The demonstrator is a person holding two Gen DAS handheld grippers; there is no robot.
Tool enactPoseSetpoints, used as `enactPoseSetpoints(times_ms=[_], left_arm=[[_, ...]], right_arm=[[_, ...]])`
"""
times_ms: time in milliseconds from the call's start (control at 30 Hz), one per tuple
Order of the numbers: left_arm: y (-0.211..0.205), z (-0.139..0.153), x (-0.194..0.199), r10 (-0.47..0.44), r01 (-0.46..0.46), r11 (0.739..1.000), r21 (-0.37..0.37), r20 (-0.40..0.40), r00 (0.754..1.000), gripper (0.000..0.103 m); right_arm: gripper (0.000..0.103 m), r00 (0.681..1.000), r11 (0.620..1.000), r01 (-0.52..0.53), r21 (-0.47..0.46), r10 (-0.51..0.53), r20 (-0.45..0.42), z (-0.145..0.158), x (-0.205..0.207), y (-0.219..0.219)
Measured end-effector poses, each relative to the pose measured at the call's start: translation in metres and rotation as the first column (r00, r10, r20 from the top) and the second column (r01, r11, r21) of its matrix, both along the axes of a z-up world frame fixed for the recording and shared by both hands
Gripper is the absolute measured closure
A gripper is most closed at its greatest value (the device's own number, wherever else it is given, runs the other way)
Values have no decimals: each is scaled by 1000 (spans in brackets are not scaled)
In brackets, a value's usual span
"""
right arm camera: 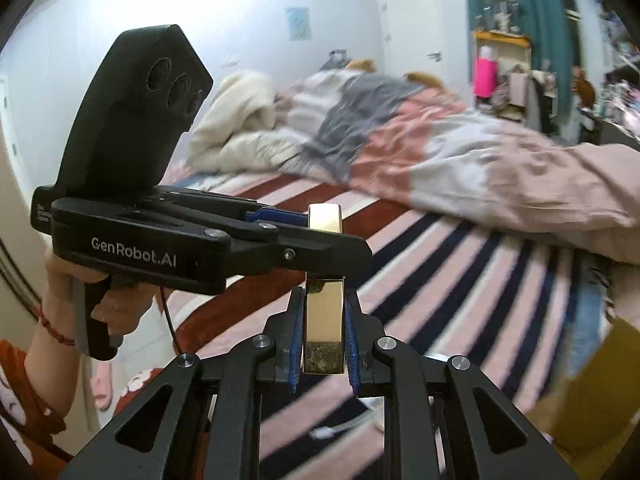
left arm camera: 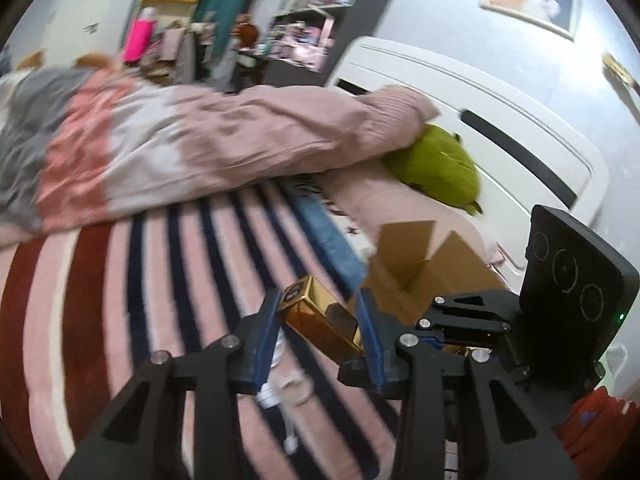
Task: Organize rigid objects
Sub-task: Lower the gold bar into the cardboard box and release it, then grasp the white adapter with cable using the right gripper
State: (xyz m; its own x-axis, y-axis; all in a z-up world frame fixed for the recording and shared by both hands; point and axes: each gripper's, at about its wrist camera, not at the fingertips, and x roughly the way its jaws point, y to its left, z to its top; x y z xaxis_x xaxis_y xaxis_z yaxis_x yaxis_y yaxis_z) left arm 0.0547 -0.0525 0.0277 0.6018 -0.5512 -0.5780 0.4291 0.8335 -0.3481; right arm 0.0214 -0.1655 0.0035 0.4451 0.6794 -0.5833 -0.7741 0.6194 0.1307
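Note:
A shiny gold rectangular box (left arm camera: 320,318) is held in the air above a striped bed between both grippers. In the left wrist view my left gripper (left arm camera: 320,312) has its blue pads on either side of the box, and the right gripper (left arm camera: 472,320) comes in from the right. In the right wrist view my right gripper (right arm camera: 323,322) is shut on the near end of the gold box (right arm camera: 324,320), while the left gripper (right arm camera: 312,226) crosses from the left and clamps its far end. An open cardboard box (left arm camera: 420,268) sits just behind.
The bed has a pink, red and navy striped sheet (left arm camera: 160,280) with a rumpled pink and grey duvet (left arm camera: 180,148) across it. A green plush (left arm camera: 440,164) lies by the white headboard (left arm camera: 500,120). A white charger cable (left arm camera: 280,396) lies under the grippers.

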Motion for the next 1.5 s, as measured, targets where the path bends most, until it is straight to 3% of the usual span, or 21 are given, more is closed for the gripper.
enactPoseSetpoints(times_ms=[200,400,567,767,900,933,1067,1233,1367,1500], left_arm=[[-92,16,32,-140,141,988,68,-20,990,68],[-177,-2,64,-249,268,952,149,-134,959,68],[-215,-25,77,-241,290,934,206,-233,942,68],[-227,-35,78,-246,305,923,234,-250,936,68],[-213,-22,72,-221,263,937,229,-195,956,42],[-208,-18,71,-213,252,940,230,-181,960,39],[-172,4,60,-156,179,954,240,-111,982,35],[-101,25,38,-2,5,972,235,-14,1000,27],[-32,18,14,126,-129,968,214,27,992,25],[20,-8,-6,233,-231,949,216,19,972,23]], right_arm=[[90,989,988,151,22,-150,-15,14,9,-77],[90,941,953,304,-16,-303,-148,4,32,-147],[90,905,929,350,-117,-368,-214,-17,45,-166],[89,888,908,363,-208,-405,-217,-29,46,-173],[89,887,903,360,-233,-409,-214,-30,41,-176],[89,888,903,359,-238,-409,-212,-30,40,-175],[89,888,903,365,-226,-411,-206,-26,39,-169],[88,930,945,314,-86,-325,-171,1,31,-144],[77,972,981,192,-41,-196,-133,11,18,-96],[76,986,998,54,-45,-60,-155,-1,12,-36]])
